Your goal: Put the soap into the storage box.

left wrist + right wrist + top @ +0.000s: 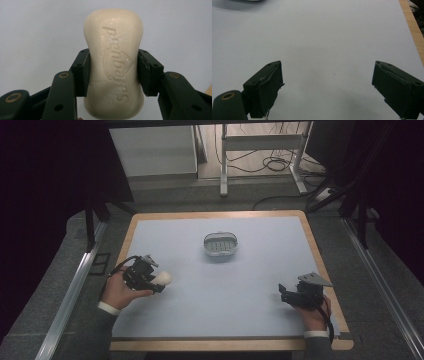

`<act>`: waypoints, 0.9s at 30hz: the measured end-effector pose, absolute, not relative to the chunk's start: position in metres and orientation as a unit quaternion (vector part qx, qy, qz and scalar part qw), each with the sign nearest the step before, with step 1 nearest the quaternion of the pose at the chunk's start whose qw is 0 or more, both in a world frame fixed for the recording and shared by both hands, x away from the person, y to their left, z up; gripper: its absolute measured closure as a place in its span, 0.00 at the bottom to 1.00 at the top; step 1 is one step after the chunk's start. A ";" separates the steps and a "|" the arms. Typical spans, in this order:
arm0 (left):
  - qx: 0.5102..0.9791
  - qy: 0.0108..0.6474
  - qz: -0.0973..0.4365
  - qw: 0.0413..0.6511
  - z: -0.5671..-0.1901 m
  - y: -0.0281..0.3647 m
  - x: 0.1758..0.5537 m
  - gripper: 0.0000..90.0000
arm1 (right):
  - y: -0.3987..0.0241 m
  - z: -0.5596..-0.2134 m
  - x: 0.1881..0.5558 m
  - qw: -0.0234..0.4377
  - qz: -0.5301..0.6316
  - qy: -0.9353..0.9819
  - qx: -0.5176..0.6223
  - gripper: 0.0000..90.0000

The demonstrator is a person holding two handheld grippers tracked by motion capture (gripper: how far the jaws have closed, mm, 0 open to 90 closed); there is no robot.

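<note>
While the left hand-held gripper [113, 72] is clamped across the waist of a cream soap bar [114, 62], its two pads press on the bar's long sides and the embossed face is turned toward the camera. In the high view the left hand-held gripper [150, 279] sits at the left of the tabletop [260, 285], with the soap bar [163, 278] projecting from its tips toward the centre. Whether the bar is clear of the surface there cannot be told with certainty, though it appears lifted.

The right hand-held gripper [327, 82] stands wide open with nothing between its jaws, pointed over bare tabletop. In the high view the right hand-held gripper [287, 296] is near the right front corner, well apart from the bar.

A small grey soap dish [220, 244] with a slotted floor stands near the middle of the tabletop, farther back, well apart from both hands. Judged from this layout, it is the likely destination for the bar.

Risks noted:
- The bar's surface looks smooth and slightly glossy and its sides are rounded; it could slide or twist out of the pads if the hand swings sharply.
- Much of the bar overhangs beyond the pads, so a knock against the dish rim could lever it loose.
- The dish looks light and unrestrained; a low approach could push it across the tabletop.
</note>
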State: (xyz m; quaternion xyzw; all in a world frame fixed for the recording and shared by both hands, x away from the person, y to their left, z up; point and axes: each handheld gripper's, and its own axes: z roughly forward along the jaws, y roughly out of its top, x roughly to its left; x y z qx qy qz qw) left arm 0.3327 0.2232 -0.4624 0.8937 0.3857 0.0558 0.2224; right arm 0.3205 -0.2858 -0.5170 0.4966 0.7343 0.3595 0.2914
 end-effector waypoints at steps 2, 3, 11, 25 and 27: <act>0.893 0.386 0.056 0.223 -0.462 0.223 0.335 0.55 | -0.286 -0.517 0.320 0.292 0.359 0.734 0.497 0.10; 0.893 0.386 0.056 0.223 -0.462 0.223 0.335 0.55 | -0.286 -0.517 0.320 0.292 0.359 0.734 0.497 0.10; 0.890 0.390 0.060 0.228 -0.456 0.223 0.342 0.55 | -0.287 -0.519 0.321 0.291 0.353 0.734 0.502 0.10; 0.892 0.381 0.053 0.239 -0.448 0.215 0.352 0.55 | -0.286 -0.519 0.320 0.291 0.354 0.737 0.497 0.10; 0.892 0.380 0.054 0.238 -0.445 0.213 0.353 0.55 | -0.286 -0.519 0.320 0.291 0.353 0.738 0.497 0.10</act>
